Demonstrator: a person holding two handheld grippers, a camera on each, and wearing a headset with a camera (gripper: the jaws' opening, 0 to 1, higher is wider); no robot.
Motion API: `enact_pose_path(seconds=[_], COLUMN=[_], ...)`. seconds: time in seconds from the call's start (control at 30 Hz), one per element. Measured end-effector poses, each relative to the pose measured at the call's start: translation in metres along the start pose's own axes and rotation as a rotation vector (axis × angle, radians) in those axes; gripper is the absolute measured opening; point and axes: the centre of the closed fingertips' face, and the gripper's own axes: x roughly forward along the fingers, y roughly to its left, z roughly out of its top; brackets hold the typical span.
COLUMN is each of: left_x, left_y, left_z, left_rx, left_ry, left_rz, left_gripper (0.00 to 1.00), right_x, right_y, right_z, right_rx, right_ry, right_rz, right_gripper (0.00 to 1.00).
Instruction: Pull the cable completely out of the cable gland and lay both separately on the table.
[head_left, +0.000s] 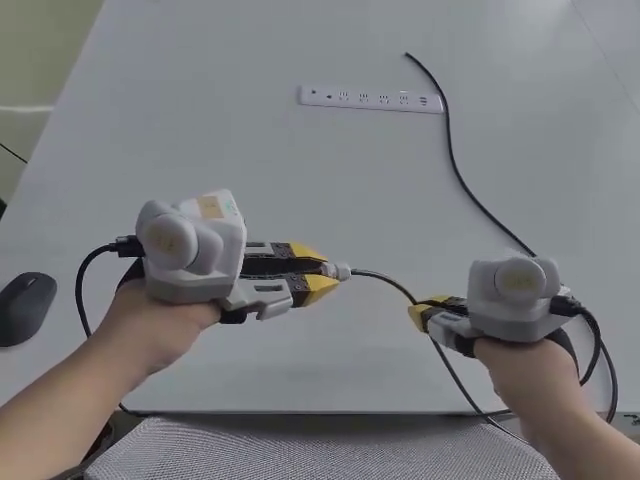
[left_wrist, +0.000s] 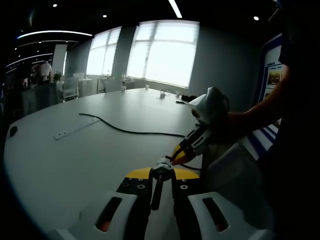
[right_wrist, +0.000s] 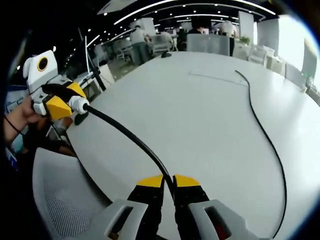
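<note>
Right now we hold the left gripper (head_left: 325, 272) with its jaws clamped on the white cable gland (head_left: 341, 271), whose end pokes out just past the yellow tips. Our left hand (head_left: 160, 315) wraps the gripper body from beneath. The forearm comes in from the lower left and the jaws point across to the right.

From the gland the black cable (head_left: 385, 281) sags over to the right gripper (head_left: 425, 310), whose jaws are pinched narrow on it. The cable sits in the gland, not pulled out. Our right hand (head_left: 525, 365) holds that gripper pointing left, so the two face each other, a little apart, above the near edge of the white table (head_left: 250, 170). Behind the right jaws the cable drops past the table edge, near the grey mesh chair (head_left: 300, 450).

Farther out on the table lies a white power strip (head_left: 370, 98) with its own black cord (head_left: 460, 170) curving toward us. Its markings are too small to read. A dark mouse (head_left: 25, 305) rests at the left edge.
</note>
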Motion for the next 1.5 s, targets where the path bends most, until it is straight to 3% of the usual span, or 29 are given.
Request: enact_pose_path(seconds=[0.33, 0.5, 0.63, 0.77, 0.93, 1.5], left_x=[0.0, 0.0, 0.0, 0.0, 0.0, 0.001], left_y=[-0.002, -0.001, -0.001, -0.001, -0.001, -0.003], left_z=[0.001, 0.001, 0.001, 0.0, 0.0, 0.0], left_rx=[0.002, -0.003, -0.007, -0.007, -0.011, -0.017], left_ry=[0.0, 0.002, 0.0, 0.002, 0.002, 0.002], left_rz=[0.0, 0.0, -0.001, -0.003, -0.005, -0.013], left_gripper=[0.15, 0.15, 0.15, 0.15, 0.15, 0.15], right_x=[-0.009, -0.015, -0.022, -0.026, -0.024, -0.017], right_y=[0.017, 0.032, 0.052, 0.073, 0.086, 0.097], right_z=[0.019, 0.032, 0.055, 0.07, 0.075, 0.078], right_rx=[-0.112, -0.31, -0.429, -0.563, -0.691, -0.788], right_ry=[-0.04, -0.056, -0.128, -0.166, -0.176, -0.166], right_rz=[0.035, 0.03, 0.058, 0.089, 0.109, 0.143], right_gripper=[0.16, 0.21, 0.22, 0.23, 0.2, 0.02])
